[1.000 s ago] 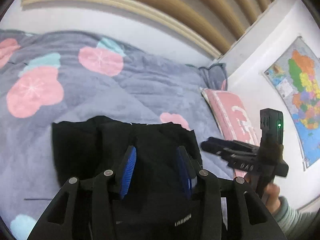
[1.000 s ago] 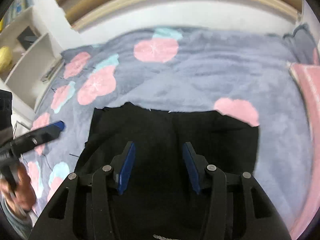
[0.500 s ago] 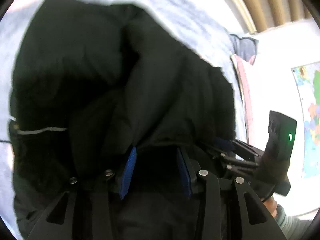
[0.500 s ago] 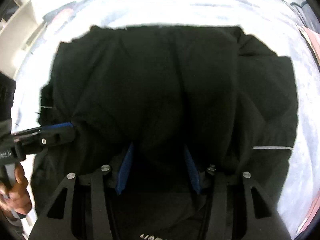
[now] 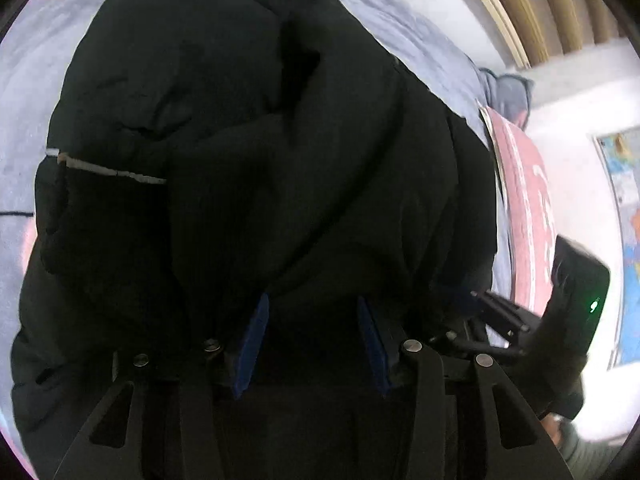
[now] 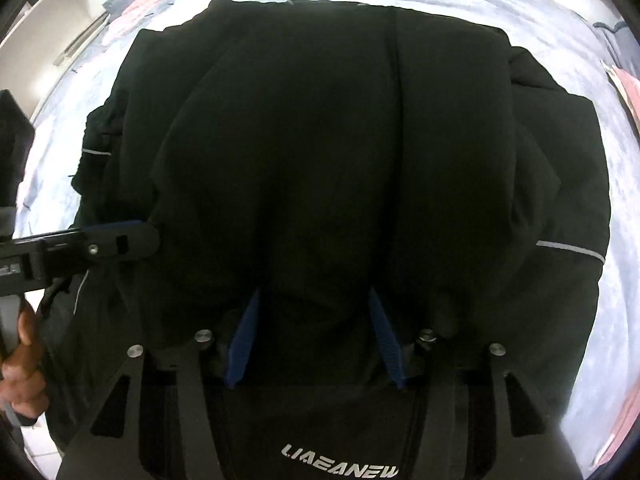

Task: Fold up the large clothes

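A large black jacket (image 5: 256,168) with thin reflective stripes lies bunched on the bed and fills both views; it also shows in the right wrist view (image 6: 340,152). My left gripper (image 5: 312,308) has its blue-padded jaws apart, tips pushed under a fold of the black cloth. My right gripper (image 6: 314,300) is likewise apart, tips buried under the jacket's edge. The right gripper also shows at the right of the left wrist view (image 5: 480,304), and the left gripper at the left of the right wrist view (image 6: 120,240). The fingertips are hidden by cloth.
The jacket lies on a grey bedspread (image 5: 32,80) with pink flower shapes. A pink pillow (image 5: 528,208) lies at the right, by a white wall with a map (image 5: 628,216). White shelves (image 6: 60,32) stand at the left.
Both grippers have dropped from above the bed down onto the jacket, and their tips have gone under its near fold. In the last half second they pushed slightly further in.
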Action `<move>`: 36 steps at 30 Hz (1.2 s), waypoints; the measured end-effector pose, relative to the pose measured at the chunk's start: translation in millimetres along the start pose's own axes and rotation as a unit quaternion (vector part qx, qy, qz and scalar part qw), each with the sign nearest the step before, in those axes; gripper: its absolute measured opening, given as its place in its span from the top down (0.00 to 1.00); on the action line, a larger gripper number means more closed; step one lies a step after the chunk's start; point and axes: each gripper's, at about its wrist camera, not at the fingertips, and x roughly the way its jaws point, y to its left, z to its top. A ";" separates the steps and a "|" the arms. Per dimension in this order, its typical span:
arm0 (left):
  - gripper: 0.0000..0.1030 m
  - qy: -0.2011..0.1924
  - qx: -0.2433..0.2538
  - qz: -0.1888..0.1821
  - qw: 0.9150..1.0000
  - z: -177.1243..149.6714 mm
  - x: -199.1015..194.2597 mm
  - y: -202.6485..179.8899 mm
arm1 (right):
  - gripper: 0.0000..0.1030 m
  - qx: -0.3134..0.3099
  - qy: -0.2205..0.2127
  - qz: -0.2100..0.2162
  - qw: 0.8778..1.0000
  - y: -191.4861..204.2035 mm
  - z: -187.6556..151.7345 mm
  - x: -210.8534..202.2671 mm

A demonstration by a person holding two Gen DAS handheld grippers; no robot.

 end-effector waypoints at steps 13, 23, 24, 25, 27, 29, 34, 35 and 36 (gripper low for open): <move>0.54 -0.083 -0.011 0.008 0.996 -101.0 -167.3 22.6 | 0.41 0.047 -0.015 0.003 0.999 -25.7 -90.7 -109.1; 0.54 -0.105 -0.117 0.025 0.987 -203.3 -240.5 106.7 | 0.41 0.135 0.000 0.003 0.991 -53.8 -184.4 -128.9; 0.54 -0.103 -0.125 0.024 0.986 -213.0 -240.7 109.8 | 0.41 0.139 0.000 0.001 0.990 -54.5 -189.3 -132.5; 0.54 -0.100 -0.130 0.024 0.986 -217.0 -241.3 113.5 | 0.41 0.141 -0.001 -0.002 0.990 -54.3 -193.9 -135.2; 0.54 -0.084 -0.141 0.027 0.986 -226.1 -232.3 125.4 | 0.41 0.144 0.003 -0.008 0.990 -53.0 -199.2 -136.8; 0.54 -0.064 -0.150 0.031 0.986 -234.5 -222.6 135.6 | 0.41 0.149 0.008 -0.013 0.989 -53.6 -208.1 -136.9; 0.54 -0.033 -0.165 0.048 0.985 -260.3 -201.0 154.9 | 0.41 0.161 0.030 -0.026 0.986 -56.0 -237.5 -131.6; 0.54 -0.032 -0.170 0.050 0.984 -264.7 -198.5 159.0 | 0.41 0.162 0.035 -0.032 0.986 -57.1 -243.8 -130.8; 0.54 -0.030 -0.180 0.050 0.982 -269.8 -195.7 164.8 | 0.41 0.163 0.038 -0.037 0.985 -58.2 -248.2 -130.5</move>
